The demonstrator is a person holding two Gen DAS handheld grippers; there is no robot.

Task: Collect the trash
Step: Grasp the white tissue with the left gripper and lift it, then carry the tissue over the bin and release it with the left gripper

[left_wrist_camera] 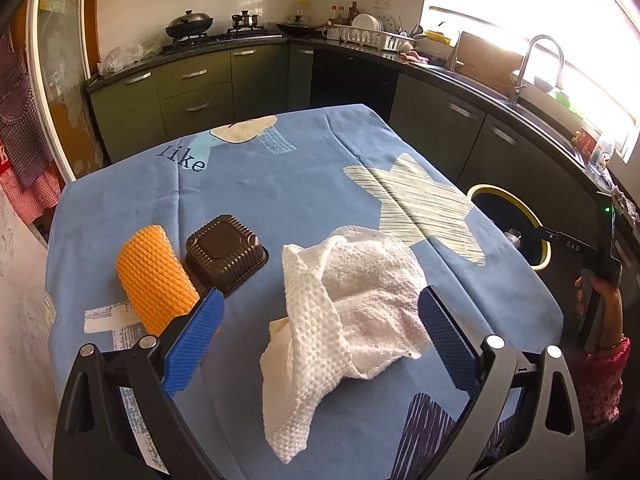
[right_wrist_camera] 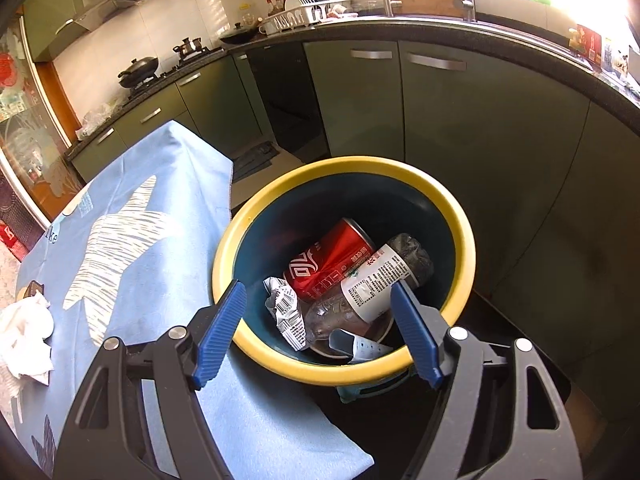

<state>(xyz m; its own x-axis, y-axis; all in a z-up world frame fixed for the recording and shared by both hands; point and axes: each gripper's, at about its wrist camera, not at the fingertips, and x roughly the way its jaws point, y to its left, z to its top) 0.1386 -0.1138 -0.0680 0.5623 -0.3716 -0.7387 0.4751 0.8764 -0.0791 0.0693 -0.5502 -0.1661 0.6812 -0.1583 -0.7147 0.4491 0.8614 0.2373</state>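
We see our left gripper [left_wrist_camera: 320,308] w/ two blue fingers [left_wrist_camera: 198,332], textured pads, on black plastic arms w/ triangular cut-outs & round silver screws at the pivots; one arm looks grey. Our right gripper [right_wrist_camera: 318,312] has the same build: blue ribbed fingers [right_wrist_camera: 222,328], black arms, silver screws. From the left cam its black body shows white lettering & a green light. Our right hand [left_wrist_camera: 602,304] wears a bracelet & a pink patterned sleeve.
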